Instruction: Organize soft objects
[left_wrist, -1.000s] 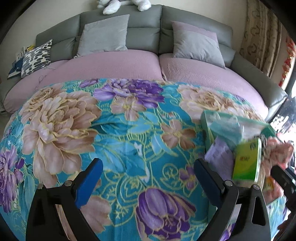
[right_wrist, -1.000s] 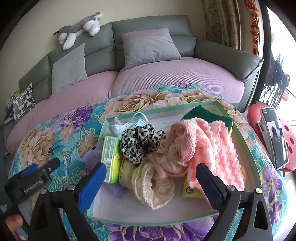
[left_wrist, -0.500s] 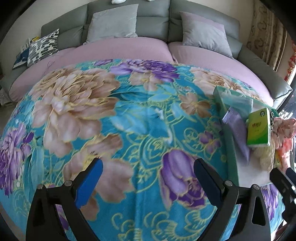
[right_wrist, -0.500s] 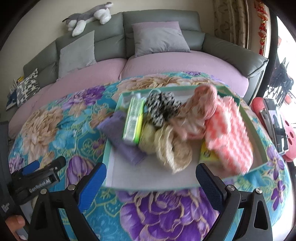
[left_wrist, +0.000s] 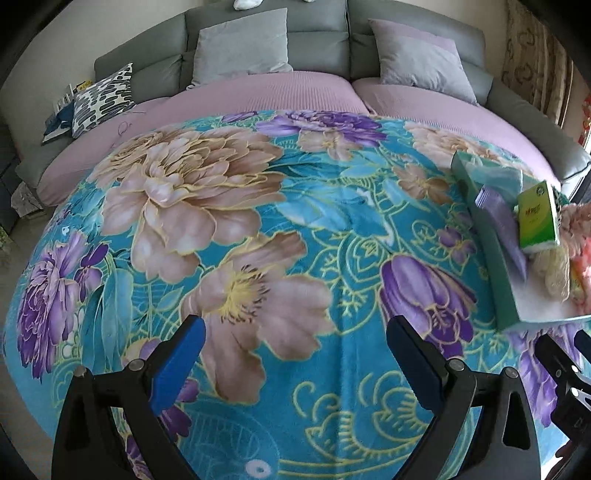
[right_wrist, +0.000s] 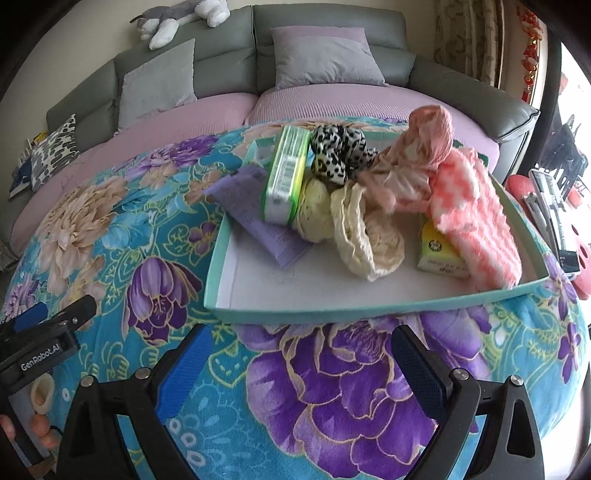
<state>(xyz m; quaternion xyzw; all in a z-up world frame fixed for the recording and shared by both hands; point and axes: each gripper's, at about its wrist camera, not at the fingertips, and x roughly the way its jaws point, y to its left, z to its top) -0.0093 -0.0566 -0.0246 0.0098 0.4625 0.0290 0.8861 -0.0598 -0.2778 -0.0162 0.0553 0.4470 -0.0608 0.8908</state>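
Right gripper (right_wrist: 301, 365): jaws wide apart, empty, just short of the tray (right_wrist: 332, 314).
Left gripper (left_wrist: 295, 354): wide apart, empty, over bare blanket (left_wrist: 229, 206).
Pile: heaped in the tray.
Scrunchie (right_wrist: 338, 155): light, squashy; pinch its bunched middle.
Pink knit (right_wrist: 476, 221): floppy, likely to sag.

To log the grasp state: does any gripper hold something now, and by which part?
Nothing is held. The left gripper and the right gripper are both open over the floral blanket.
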